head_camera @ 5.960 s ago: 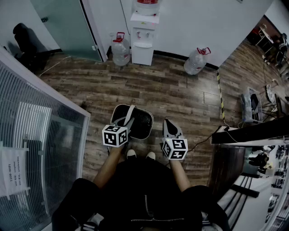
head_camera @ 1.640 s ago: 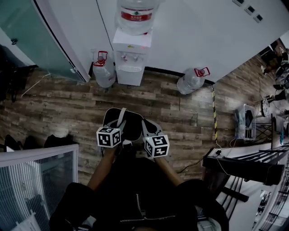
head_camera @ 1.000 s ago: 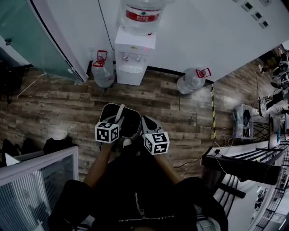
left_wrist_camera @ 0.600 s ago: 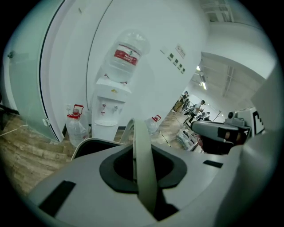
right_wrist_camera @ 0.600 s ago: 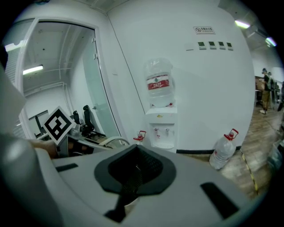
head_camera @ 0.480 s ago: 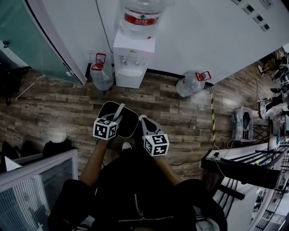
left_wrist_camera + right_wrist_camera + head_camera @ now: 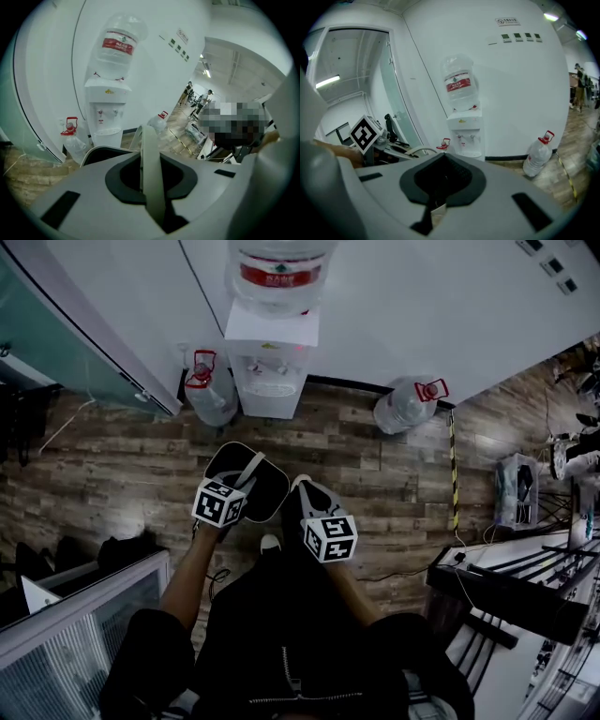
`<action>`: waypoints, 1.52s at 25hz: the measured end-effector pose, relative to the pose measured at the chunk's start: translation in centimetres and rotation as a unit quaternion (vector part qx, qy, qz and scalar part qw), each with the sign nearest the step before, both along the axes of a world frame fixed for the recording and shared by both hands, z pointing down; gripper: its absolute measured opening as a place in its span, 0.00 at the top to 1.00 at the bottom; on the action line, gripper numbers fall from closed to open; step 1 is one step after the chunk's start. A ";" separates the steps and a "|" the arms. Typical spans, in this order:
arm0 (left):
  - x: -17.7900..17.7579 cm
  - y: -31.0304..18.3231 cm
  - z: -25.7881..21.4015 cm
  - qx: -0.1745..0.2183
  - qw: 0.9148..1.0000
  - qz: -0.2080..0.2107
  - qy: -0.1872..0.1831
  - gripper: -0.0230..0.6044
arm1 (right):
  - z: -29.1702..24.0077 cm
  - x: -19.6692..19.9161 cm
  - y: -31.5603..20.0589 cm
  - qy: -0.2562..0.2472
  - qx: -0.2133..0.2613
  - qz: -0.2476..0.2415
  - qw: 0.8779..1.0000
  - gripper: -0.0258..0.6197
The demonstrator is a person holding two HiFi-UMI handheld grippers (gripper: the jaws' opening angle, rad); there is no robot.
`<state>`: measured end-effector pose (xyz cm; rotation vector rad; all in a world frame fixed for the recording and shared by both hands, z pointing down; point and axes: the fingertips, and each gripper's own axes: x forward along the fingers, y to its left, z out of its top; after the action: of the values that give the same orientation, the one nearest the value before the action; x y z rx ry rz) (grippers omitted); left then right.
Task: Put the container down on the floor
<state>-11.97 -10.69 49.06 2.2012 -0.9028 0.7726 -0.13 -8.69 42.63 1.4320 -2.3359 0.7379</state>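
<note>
Head view: container (image 7: 270,491) hangs from our left gripper (image 7: 246,479)

We carry the dark container by its pale handle (image 7: 149,150), which runs straight between the left jaws. They are pinched tight on it, and the container's rim sits just below and beyond them, over the wooden floor (image 7: 375,474). Our right gripper (image 7: 305,495) has its jaws pressed together, with nothing we can make out between them. The container lies just to their left; whether it touches them we cannot tell. Well beyond both pairs of jaws, a water dispenser (image 7: 272,362) stands against the white wall.
</note>
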 end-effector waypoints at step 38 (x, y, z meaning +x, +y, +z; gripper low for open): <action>6.3 -15.3 19.9 -0.068 0.963 0.237 -0.107 0.88 | 11.4 6.7 -16.4 -0.003 -0.111 -0.037 0.993 0.94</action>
<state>-5.65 -25.97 68.98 2.2633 -0.3971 1.2758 6.53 -25.10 54.05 1.2428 -2.2158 0.9485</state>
